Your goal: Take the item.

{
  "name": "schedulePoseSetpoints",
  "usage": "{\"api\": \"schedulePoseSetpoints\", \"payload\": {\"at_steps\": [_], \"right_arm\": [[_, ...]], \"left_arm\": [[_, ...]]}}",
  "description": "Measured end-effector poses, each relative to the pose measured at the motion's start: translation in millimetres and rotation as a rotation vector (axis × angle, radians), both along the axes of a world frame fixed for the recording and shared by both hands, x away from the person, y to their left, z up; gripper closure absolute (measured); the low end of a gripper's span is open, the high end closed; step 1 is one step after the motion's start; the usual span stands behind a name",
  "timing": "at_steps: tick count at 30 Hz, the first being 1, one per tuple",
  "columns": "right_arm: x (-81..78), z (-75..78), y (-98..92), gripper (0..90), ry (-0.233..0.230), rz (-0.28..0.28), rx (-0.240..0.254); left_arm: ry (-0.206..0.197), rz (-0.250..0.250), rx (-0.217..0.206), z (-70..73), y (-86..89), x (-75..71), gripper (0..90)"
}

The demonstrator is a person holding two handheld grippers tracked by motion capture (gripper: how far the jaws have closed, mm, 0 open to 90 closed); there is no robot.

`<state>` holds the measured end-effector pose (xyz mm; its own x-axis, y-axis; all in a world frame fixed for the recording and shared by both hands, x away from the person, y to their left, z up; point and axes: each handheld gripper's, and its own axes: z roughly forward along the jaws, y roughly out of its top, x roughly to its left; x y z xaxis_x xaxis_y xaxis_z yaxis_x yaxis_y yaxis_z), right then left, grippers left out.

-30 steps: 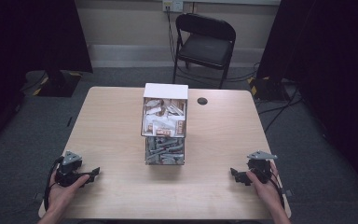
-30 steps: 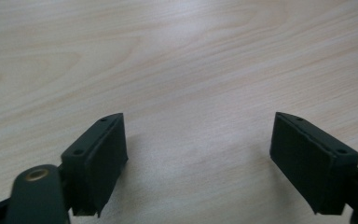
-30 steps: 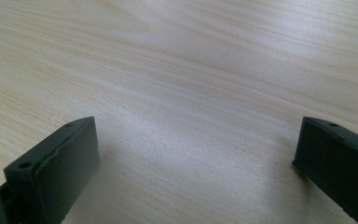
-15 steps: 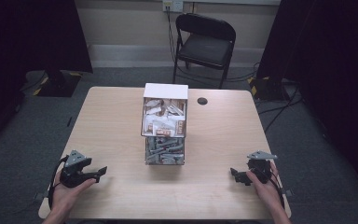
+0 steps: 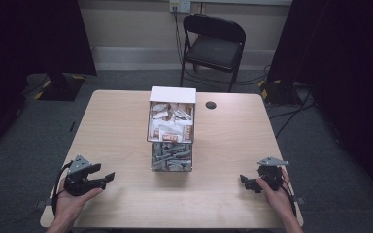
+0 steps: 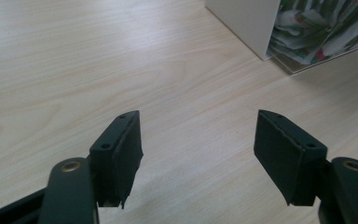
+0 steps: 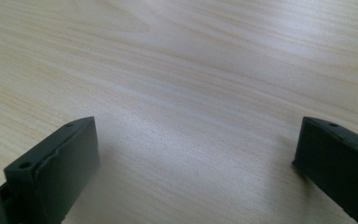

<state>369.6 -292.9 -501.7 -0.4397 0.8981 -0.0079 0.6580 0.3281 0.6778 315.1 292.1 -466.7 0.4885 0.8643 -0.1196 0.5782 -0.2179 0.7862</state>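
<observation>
Grippers: I hold two, left gripper (image 5: 108,176) closing on nothing, right gripper (image 5: 243,180) open; one box (image 5: 172,127) on one wooden table (image 5: 116,126), one chair (image 5: 213,43) behind.

Left gripper (image 5: 108,178) jaws apart, just closing, empty; right gripper (image 5: 243,180) agape.

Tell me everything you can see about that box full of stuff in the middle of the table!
The box stands on the wooden table, in the middle, with nothing gripping it. It has a plain white top and white side wall, and a see-through front. Inside are lots of small paper packets, white and brownish above, greyer ones lower down, all jumbled. In the left gripper view its corner shows white, with a clear wall holding the packets in.
</observation>
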Motion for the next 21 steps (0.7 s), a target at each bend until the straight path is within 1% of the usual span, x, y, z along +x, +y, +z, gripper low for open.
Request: {"api": "schedulePoseSetpoints", "payload": {"at_steps": [3, 4, 5, 7, 8, 11, 13, 14, 15, 16, 18, 19, 20, 21], "right_arm": [[0.0, 0.0, 0.0, 0.0, 0.000, 0.000, 0.000], [0.0, 0.0, 0.0, 0.0, 0.000, 0.000, 0.000], [0.0, 0.0, 0.0, 0.0, 0.000, 0.000, 0.000], [0.0, 0.0, 0.0, 0.0, 0.000, 0.000, 0.000], [0.0, 0.0, 0.0, 0.0, 0.000, 0.000, 0.000], [0.0, 0.0, 0.0, 0.0, 0.000, 0.000, 0.000], [0.0, 0.0, 0.0, 0.0, 0.000, 0.000, 0.000], [0.0, 0.0, -0.1, 0.0, 0.000, 0.001, 0.000], [0.0, 0.0, 0.0, 0.0, 0.000, 0.000, 0.000], [0.0, 0.0, 0.0, 0.0, 0.000, 0.000, 0.000], [0.0, 0.0, 0.0, 0.0, 0.000, 0.000, 0.000], [0.0, 0.0, 0.0, 0.0, 0.000, 0.000, 0.000], [0.0, 0.0, 0.0, 0.0, 0.000, 0.000, 0.000], [0.0, 0.0, 0.0, 0.0, 0.000, 0.000, 0.000]], "left_arm": [[-0.001, -0.020, -0.005, 2.7, -3.9, -0.4, 34.6], [-0.009, -0.036, -0.005, 5.2, -5.8, -0.7, 36.0], [-0.009, -0.036, -0.005, 5.2, -5.8, -0.7, 36.8], [-0.015, -0.050, -0.015, 8.4, -8.4, -1.0, 37.0], [-0.017, -0.057, -0.013, 10.3, -10.3, -0.5, 37.0], [-0.015, -0.089, -0.021, 12.9, -16.5, 0.6, 38.1], [-0.018, -0.102, -0.014, 15.3, -21.2, 0.7, 38.2], [-0.012, -0.114, -0.049, 17.2, -23.8, 1.8, 38.2], [-0.009, -0.114, -0.066, 18.0, -25.0, 2.4, 39.1], [-0.008, -0.117, -0.071, 19.2, -27.4, 2.9, 39.5], [-0.019, -0.134, -0.050, 21.1, -31.0, 3.4, 39.7], [-0.012, -0.145, -0.079, 21.7, -31.2, 4.4, 39.7], [0.003, -0.139, -0.113, 22.2, -30.6, 5.6, 40.3], [0.014, -0.121, -0.113, 23.1, -30.4, 6.9, 41.5]]}}
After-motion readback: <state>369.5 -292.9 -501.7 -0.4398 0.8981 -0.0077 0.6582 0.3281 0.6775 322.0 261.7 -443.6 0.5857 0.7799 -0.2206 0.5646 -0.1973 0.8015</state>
